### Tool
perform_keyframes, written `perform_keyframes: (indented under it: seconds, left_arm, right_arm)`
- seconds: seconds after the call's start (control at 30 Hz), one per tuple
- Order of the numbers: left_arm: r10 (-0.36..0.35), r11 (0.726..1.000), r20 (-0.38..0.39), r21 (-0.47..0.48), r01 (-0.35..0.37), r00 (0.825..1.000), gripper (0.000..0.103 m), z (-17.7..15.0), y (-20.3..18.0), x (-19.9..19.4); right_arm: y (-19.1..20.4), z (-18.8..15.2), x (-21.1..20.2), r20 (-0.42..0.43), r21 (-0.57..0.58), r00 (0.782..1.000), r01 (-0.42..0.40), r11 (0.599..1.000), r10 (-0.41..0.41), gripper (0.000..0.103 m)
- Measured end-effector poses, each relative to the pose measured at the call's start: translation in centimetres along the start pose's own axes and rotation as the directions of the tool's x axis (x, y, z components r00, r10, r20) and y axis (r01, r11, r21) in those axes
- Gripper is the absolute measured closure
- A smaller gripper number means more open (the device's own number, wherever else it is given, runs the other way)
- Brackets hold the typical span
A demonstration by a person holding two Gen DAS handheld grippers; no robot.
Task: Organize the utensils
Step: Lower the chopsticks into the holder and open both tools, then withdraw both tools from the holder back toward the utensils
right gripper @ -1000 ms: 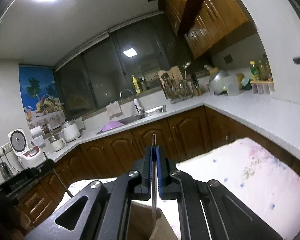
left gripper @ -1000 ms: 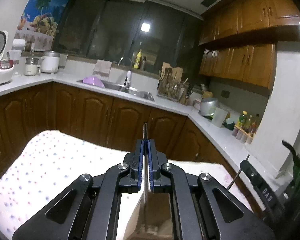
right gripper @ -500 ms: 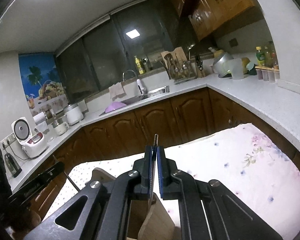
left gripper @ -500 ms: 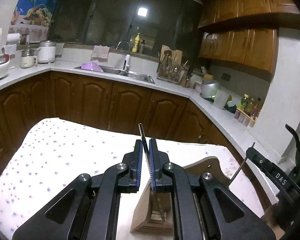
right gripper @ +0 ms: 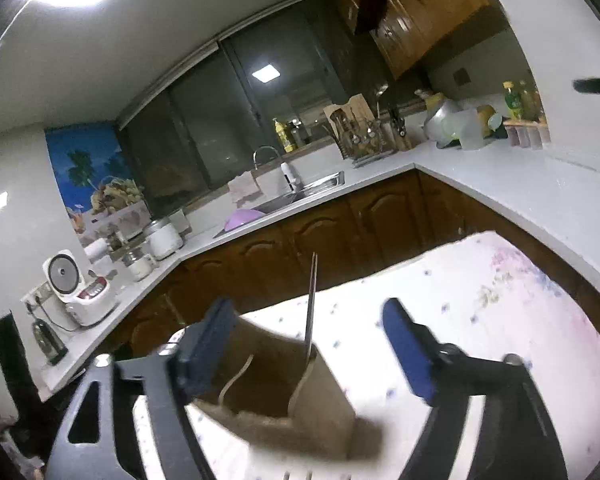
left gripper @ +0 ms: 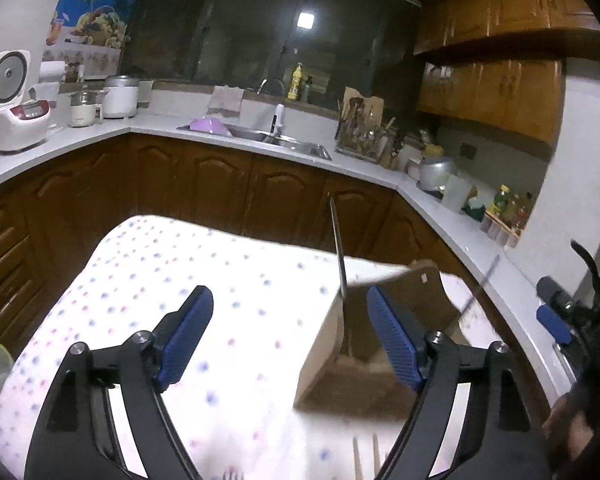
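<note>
A brown paper bag [left gripper: 364, 344] stands open on the table with the dotted cloth [left gripper: 220, 288]. A thin metal utensil handle [left gripper: 337, 248] sticks up out of the bag, leaning a little. My left gripper [left gripper: 288, 336] is open and empty, its right pad beside the bag. In the right wrist view the same bag [right gripper: 276, 396] holds a metal utensil [right gripper: 311, 300] standing upright. My right gripper [right gripper: 312, 352] is open and empty, its jaws either side of the bag. The right gripper also shows at the far right of the left wrist view [left gripper: 572, 320].
Two wooden chopstick ends [left gripper: 364, 456] lie on the cloth near the front edge. Dark wooden cabinets [left gripper: 220, 184] and a white counter [left gripper: 460, 224] run behind and to the right of the table. A rice cooker [left gripper: 16, 112] and a sink [left gripper: 276, 142] are on the counter.
Both grippers have opened and let go of their utensils, which now stand in the paper bag. Both grippers have drawn back and the bag shows more fully.
</note>
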State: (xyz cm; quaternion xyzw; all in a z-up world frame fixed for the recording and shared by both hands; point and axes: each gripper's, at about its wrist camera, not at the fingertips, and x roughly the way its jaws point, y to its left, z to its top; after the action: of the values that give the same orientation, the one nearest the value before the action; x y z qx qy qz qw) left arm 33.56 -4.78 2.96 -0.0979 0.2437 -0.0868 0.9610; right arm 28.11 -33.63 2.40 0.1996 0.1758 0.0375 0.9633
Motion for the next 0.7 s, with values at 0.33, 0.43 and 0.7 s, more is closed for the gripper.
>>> perform_keyframes:
  seconds: [0.33, 0.43, 0.7]
  left_arm:
    - [0.003, 0.999, -0.075, 0.053, 0.001, 0.997, 0.005, -4.9, 0.4, -6.5]
    - [-0.011, 0.998, -0.108, 0.06, 0.017, 0.994, 0.005, -6.6, 0.3, -8.0]
    - [-0.012, 0.998, -0.217, 0.062, 0.026, 0.976, 0.005, -10.9, 0.8, -9.6]
  right_arm:
    - [0.8, -4.0, -7.7, -0.076, -0.046, 0.997, 0.009, 0.999, -0.012, 0.012]
    - [1.2, -5.4, -9.7, -0.095, -0.078, 0.995, 0.02, 0.997, -0.028, 0.011]
    - [1.9, -9.6, -13.3, -0.161, -0.138, 0.983, 0.062, 0.988, -0.085, 0.01]
